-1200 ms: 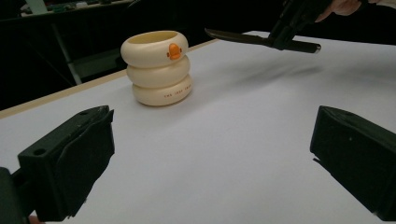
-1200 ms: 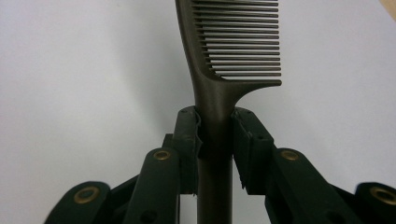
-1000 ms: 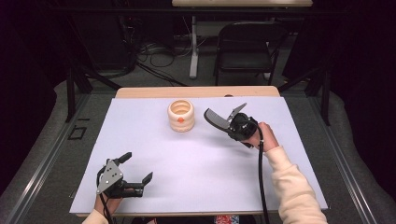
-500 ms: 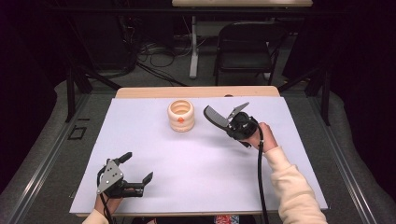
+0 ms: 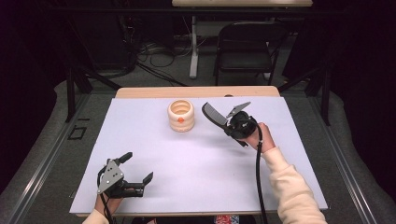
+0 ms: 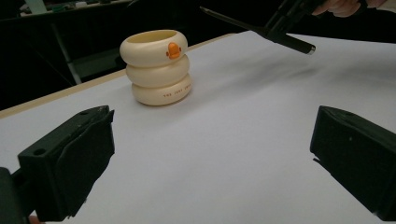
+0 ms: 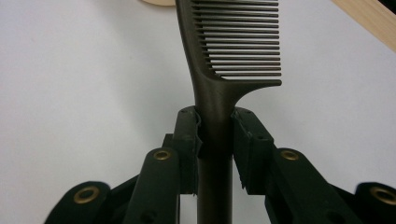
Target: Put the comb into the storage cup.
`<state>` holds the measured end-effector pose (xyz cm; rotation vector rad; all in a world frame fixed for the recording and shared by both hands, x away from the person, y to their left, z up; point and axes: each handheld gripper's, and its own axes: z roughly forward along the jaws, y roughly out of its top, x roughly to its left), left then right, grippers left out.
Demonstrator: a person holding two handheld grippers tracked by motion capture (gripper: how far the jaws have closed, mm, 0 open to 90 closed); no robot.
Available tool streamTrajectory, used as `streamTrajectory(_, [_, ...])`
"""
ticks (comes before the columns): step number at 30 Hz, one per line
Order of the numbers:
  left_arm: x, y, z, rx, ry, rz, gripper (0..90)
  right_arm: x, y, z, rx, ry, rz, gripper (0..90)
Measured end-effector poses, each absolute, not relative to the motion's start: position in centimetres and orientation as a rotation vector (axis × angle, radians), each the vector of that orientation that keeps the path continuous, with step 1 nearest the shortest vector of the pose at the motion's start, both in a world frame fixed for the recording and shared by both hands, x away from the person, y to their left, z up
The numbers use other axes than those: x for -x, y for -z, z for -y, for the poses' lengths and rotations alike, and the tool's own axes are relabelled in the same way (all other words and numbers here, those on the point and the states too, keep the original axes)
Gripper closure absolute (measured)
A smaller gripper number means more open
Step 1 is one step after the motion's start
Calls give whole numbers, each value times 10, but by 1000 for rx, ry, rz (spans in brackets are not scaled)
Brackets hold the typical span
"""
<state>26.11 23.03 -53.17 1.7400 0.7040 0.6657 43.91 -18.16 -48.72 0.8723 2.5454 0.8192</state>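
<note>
Comb [image 7: 219, 93] handle is sitting clamped in my right gripper [image 5: 238, 123], hovering just beside the cream holder [image 5: 181, 116]; my left gripper [image 5: 133, 175] is gaping, well apart from that holder.

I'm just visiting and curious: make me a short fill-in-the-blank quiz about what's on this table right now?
1. The right gripper is clamped on the handle of a dark ____.
2. The cream holder is shaped like ____ stacked rings.
3. The left gripper has its jaws ____, with nothing between them.
4. The small mark on the holder's top ring is coloured ____.

Missing words: comb; three; open; orange
</note>
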Motion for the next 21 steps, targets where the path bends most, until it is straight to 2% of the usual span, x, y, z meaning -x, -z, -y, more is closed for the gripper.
streamTrajectory(21, [-261,532,-230,-1741,-666,-705,0,-437,486,176,-894,-908,-2511,724])
